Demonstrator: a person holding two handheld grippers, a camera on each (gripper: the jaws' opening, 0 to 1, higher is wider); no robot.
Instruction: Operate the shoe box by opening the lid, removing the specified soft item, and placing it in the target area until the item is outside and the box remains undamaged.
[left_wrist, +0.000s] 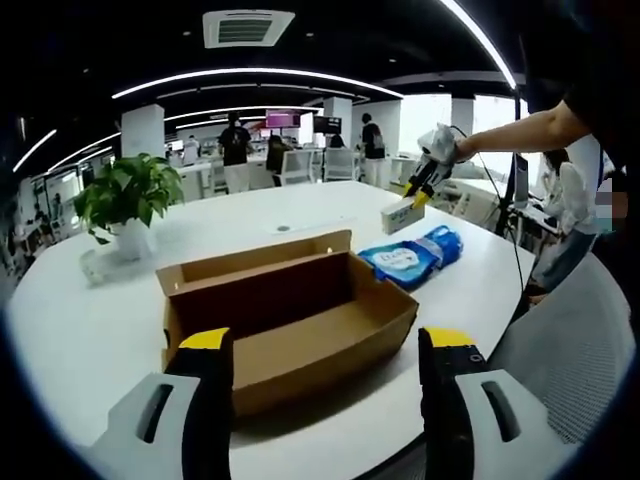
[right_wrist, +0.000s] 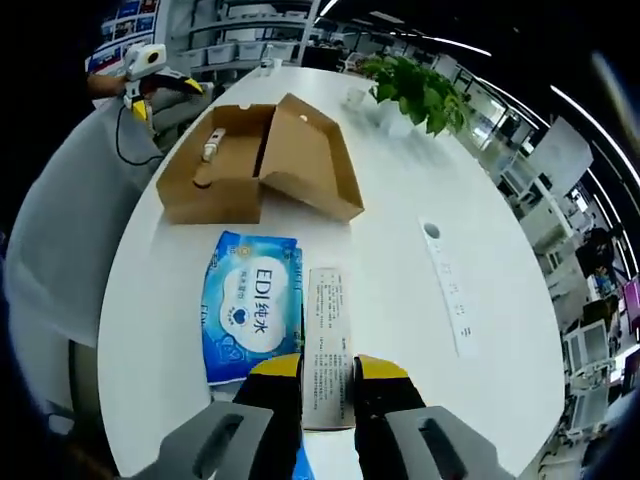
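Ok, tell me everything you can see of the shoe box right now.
The shoe box is plain brown cardboard, standing open on the white table, its hinged lid folded back. In the left gripper view most of the floor looks bare; the right gripper view shows a small pale item still inside. No tears or crushing are visible. Neither tool touches it; the blue wipes pack lies apart.

A brown cardboard shoe box (left_wrist: 300, 325) is seen open on the white desk (left_wrist: 90, 330), with its lid (right_wrist: 305, 155) folded back and a small pale thing (right_wrist: 212, 147) lying inside. A soft blue pack of tissues (right_wrist: 250, 305) lies flat on the desk near the box. A long pale carton (right_wrist: 328, 345) is held between the jaws of the right gripper (right_wrist: 328, 368), just beside the blue pack.
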